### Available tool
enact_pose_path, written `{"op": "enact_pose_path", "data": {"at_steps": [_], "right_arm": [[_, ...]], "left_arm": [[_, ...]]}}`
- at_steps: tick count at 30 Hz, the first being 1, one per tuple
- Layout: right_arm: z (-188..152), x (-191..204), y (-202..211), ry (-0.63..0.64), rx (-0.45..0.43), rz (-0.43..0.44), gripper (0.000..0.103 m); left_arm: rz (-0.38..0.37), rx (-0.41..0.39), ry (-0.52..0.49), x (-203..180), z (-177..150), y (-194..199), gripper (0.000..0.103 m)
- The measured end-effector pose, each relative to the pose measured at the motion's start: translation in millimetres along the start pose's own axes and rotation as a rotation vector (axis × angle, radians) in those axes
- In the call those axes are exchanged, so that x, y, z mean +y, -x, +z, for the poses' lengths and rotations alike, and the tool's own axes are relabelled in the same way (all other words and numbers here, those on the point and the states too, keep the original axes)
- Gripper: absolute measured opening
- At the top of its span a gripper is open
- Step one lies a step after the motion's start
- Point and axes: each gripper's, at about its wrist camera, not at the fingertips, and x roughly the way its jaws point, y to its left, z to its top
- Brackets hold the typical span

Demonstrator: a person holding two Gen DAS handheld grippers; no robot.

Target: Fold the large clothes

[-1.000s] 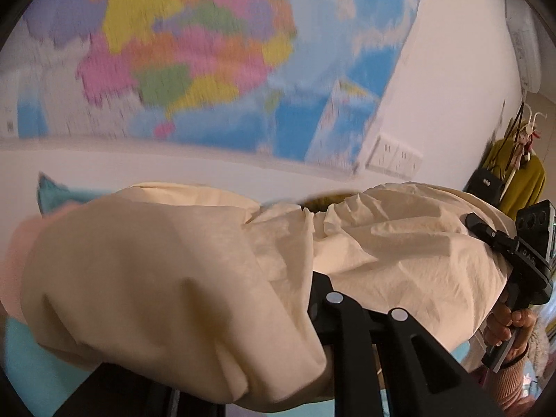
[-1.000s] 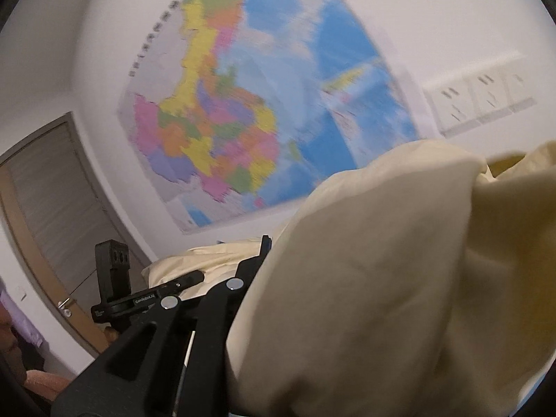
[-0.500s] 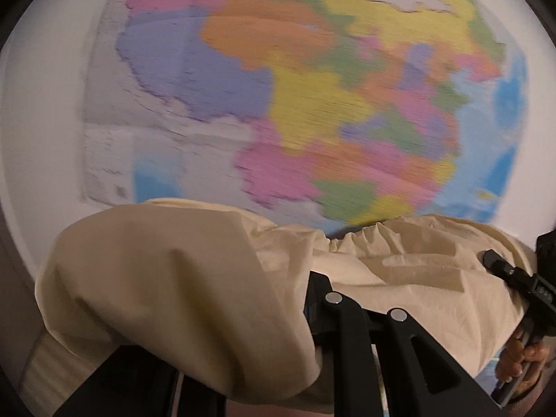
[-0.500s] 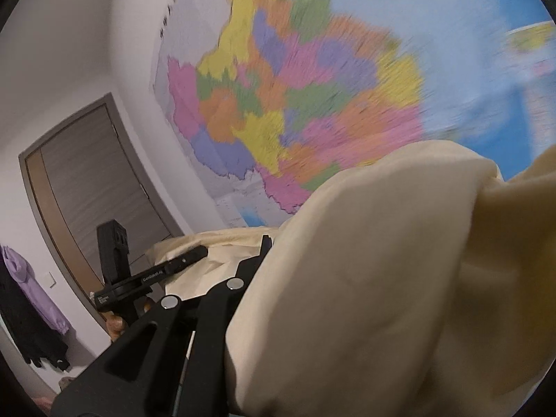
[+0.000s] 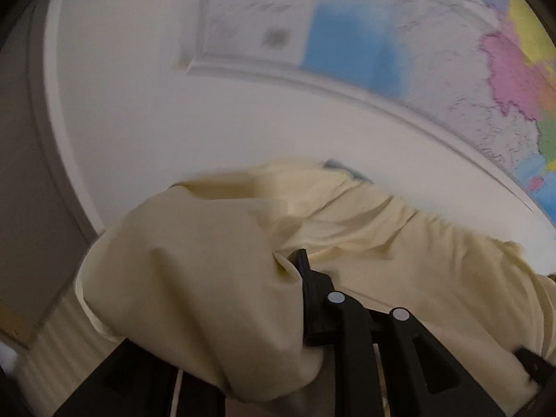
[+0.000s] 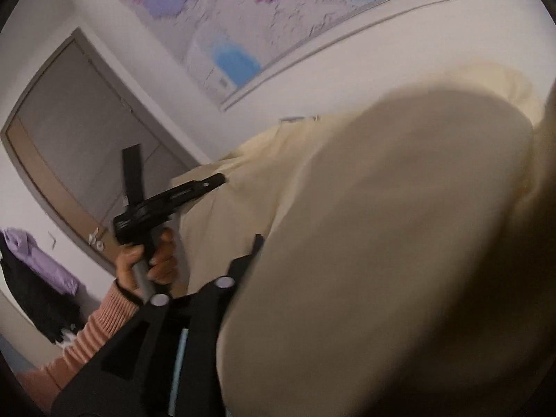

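Left gripper, held in a hand with a ribbed pink sleeve, has cream cloth bunched between its fingers; right gripper too, cloth draped over it; both jaws have just been opening

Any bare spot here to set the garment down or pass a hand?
No clear set-down surface shows: the cream garment fills the lower part of both views. Free air only above it, toward the white wall and map. Crowded between the door and garment, where the left hand sits.
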Motion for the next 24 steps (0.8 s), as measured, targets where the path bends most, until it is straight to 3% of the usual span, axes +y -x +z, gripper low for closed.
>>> {"op": "enact_pose_path", "data": {"at_steps": [1,3,4,7,10,11,15,20,24], "right_arm": [[-3.3,0.9,5.3,-0.012,0.008,0.010,0.032],[-5.2,-1.8,17.0,-0.049,0.027,0.052,0.053],[-5.6,-3.3,25.9,-0.061,0.024,0.070,0.058],[-14.4,-16.9,63.3,-0.097,0.000,0.074,0.062],[-21.1,-47.9,97.1,-0.231,-0.055,0.070,0.065],[-20.7,-58.8,105.6,-0.283,-0.082,0.074,0.061],[-13.8,-63.1,106.2,-0.279,-0.093,0.059,0.009],[-13.5,-14.4,116.8,-0.035,-0.126,0.008,0.005],[-31.6,-53.3,91.2,-0.194,0.003,-0.040,0.004]], "left_arm": [[-0.011,-0.001,0.017,5.0,-2.1,0.0,0.021],[-0.036,0.002,0.057,14.5,-3.0,-0.4,0.021],[-0.041,0.004,0.060,17.1,-2.8,-0.7,0.022],[-0.039,0.007,0.046,18.0,-2.4,-1.7,0.022],[-0.038,0.007,0.034,16.5,-1.5,-1.9,0.022],[-0.035,0.010,0.032,17.5,-3.1,-2.2,0.023],[-0.006,0.028,0.034,14.8,-6.2,-2.8,0.027],[0.053,0.075,0.038,15.7,-4.2,-8.5,0.029],[0.073,0.101,0.104,22.6,-0.8,-17.1,0.031]]}}
